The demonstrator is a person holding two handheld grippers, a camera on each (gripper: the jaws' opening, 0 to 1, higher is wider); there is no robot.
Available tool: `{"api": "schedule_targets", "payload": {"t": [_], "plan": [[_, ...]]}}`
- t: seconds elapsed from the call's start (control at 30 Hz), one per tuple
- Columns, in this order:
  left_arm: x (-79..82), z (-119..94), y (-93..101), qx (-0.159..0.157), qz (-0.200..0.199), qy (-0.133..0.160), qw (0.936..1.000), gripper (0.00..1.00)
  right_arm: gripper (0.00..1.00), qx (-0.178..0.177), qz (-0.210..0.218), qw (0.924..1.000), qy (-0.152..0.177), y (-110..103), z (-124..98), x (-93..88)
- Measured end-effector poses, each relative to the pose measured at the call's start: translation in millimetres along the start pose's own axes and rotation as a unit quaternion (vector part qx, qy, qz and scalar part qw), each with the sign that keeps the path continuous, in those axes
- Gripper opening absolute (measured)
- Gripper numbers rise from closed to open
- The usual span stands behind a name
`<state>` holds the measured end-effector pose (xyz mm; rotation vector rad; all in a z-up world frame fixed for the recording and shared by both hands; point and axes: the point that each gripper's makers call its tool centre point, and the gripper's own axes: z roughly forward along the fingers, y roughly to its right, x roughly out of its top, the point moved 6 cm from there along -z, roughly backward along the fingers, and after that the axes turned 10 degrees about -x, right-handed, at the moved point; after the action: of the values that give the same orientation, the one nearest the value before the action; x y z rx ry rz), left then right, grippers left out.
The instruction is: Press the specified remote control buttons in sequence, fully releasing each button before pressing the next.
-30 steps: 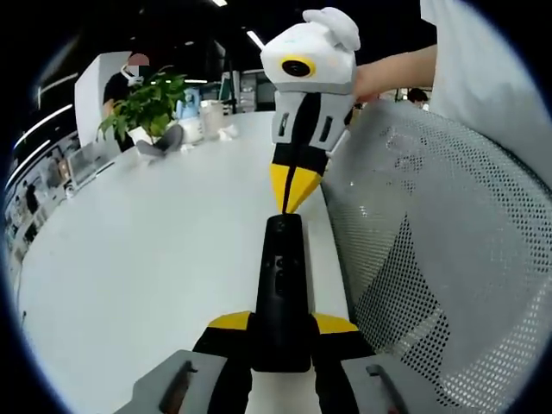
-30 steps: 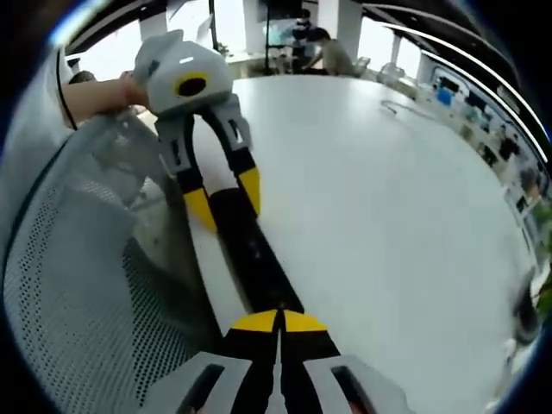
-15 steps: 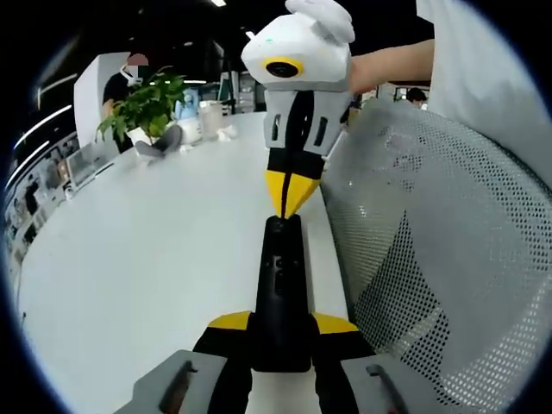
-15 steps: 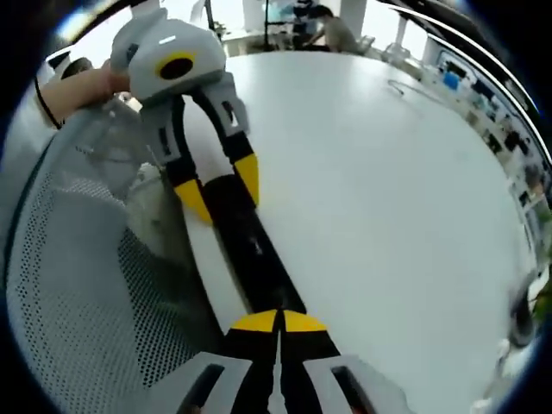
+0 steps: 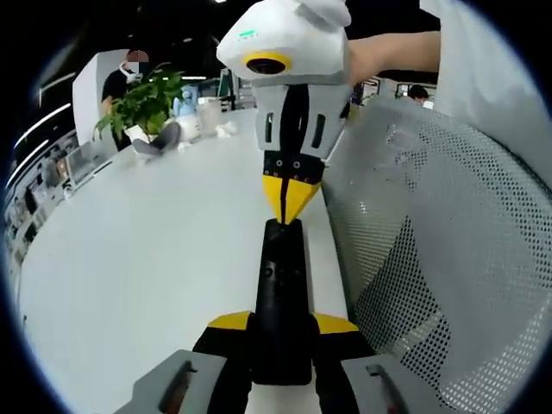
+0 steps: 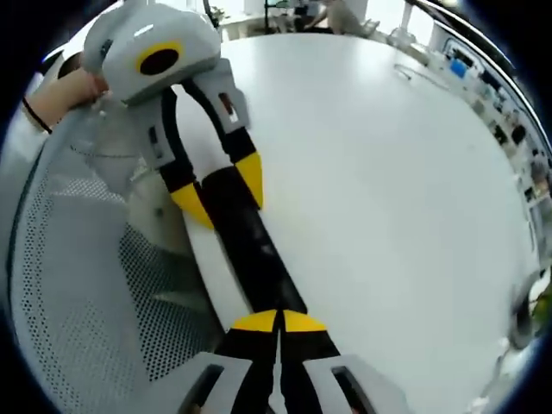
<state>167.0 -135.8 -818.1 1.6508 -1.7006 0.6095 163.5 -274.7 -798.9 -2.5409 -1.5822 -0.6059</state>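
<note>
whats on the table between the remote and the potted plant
Nothing: in the left gripper view, the stretch of white table from the black remote up to the potted plant is bare.

we see a black remote control [image 5: 280,297] lying on a plain white counter [image 5: 147,259]. our left gripper [image 5: 281,332] is black with yellow tips and grey housing; our right gripper [image 5: 291,200] has a white and grey body with a yellow-ringed lens, black strips and yellow tips. beside the counter, a chair back [image 5: 440,259] is pale grey mesh with a dotted pattern. a green-leaved plant [image 5: 148,102] stands far off. a white sleeve [image 5: 483,60] shows at the upper right.
</note>
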Motion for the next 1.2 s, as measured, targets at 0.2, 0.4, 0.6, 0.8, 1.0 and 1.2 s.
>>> {"api": "schedule_targets", "payload": {"t": [0.2, 0.4, 0.6, 0.8, 1.0, 1.2], "plan": [[-0.3, 0, 0.5, 0.000, 0.000, 0.001, 1.0000, 0.25, 0.00, -0.001, 0.045, 0.9978, 0.048, 1, -2, -6.7], [-0.9, 0, 0.7, 0.001, 0.000, 0.004, 1.0000, 0.25, 0.00, -0.018, 0.029, 0.9975, 0.061, 1, -4, -1.5], [-1.2, 0, 0.9, 0.001, 0.000, 0.004, 1.0000, 0.25, 0.00, -0.002, 0.003, 0.9987, 0.051, -2, 1, 6.7], [-1.0, 0, 1.1, 0.000, -0.002, 0.003, 1.0000, 0.25, 0.00, -0.008, -0.030, 0.9987, 0.040, -5, 1, 7.4], [-0.9, 0, 1.0, -0.001, -0.001, 0.004, 1.0000, 0.25, 0.00, -0.003, -0.039, 0.9984, 0.040, -5, 1, 6.6], [-1.0, 1, 0.4, -0.002, -0.002, 0.005, 1.0000, 0.25, 0.00, 0.002, -0.094, 0.9952, 0.026, -5, 3, 9.4]]}}
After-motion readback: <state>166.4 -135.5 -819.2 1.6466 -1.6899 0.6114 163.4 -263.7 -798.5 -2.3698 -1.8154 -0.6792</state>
